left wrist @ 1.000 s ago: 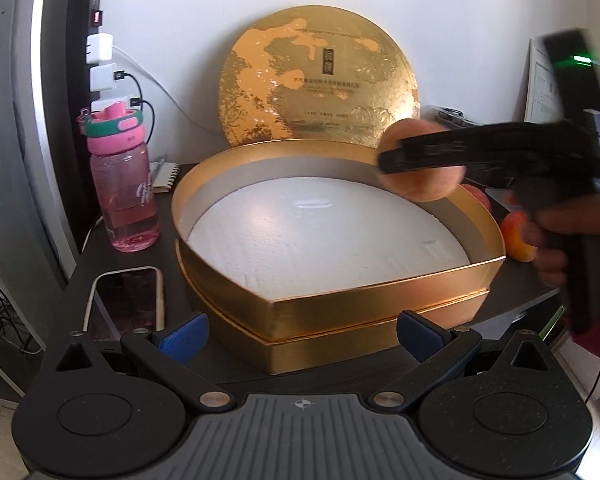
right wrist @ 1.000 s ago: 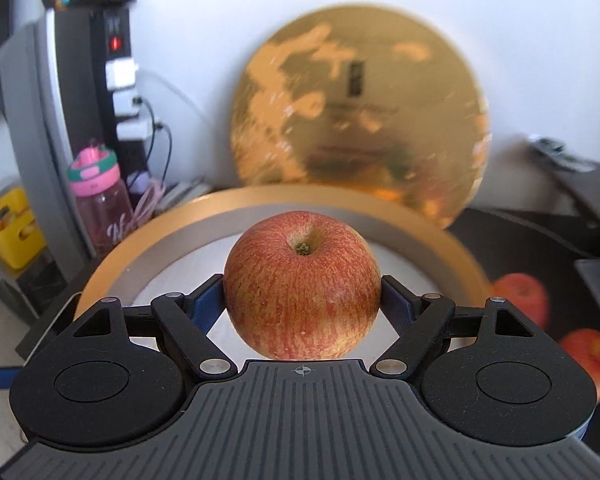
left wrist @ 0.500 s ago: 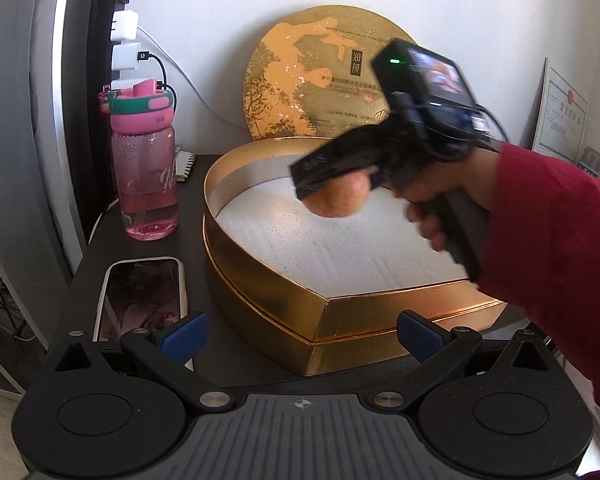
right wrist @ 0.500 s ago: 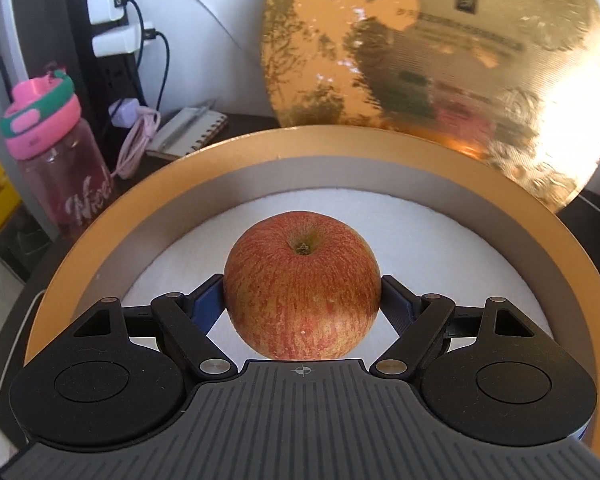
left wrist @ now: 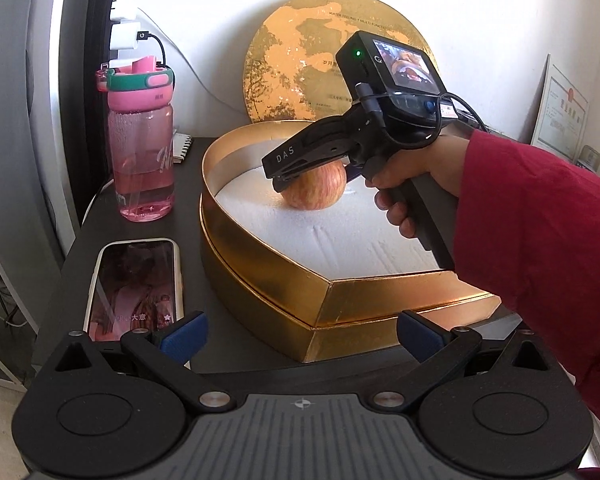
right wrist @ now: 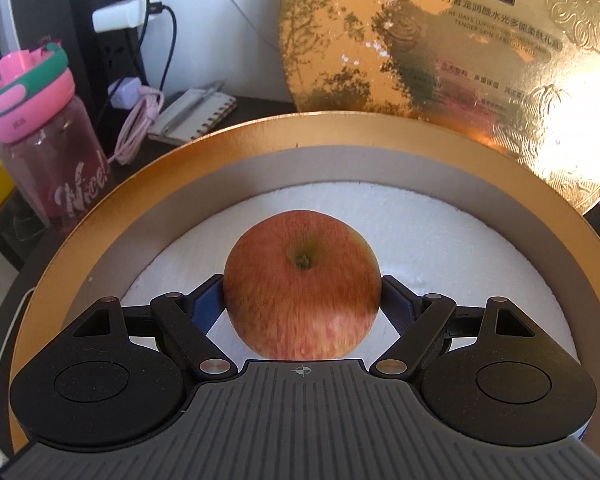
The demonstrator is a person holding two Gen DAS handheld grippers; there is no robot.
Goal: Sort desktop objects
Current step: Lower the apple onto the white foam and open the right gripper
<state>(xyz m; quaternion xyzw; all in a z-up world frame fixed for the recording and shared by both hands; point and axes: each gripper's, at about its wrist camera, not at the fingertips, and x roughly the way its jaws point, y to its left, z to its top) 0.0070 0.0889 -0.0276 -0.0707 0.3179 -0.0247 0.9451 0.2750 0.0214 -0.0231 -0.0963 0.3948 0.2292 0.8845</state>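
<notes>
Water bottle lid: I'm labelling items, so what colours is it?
Pink with a green band; the water bottle lid shows best in the left wrist view.

"DAS" on right gripper (left wrist: 300,172); "Nice!" on pink bottle (right wrist: 60,176).

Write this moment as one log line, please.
right gripper: shut on red-yellow apple | apple: on white foam inside gold heart-shaped box | left gripper: open, empty, before box
</notes>
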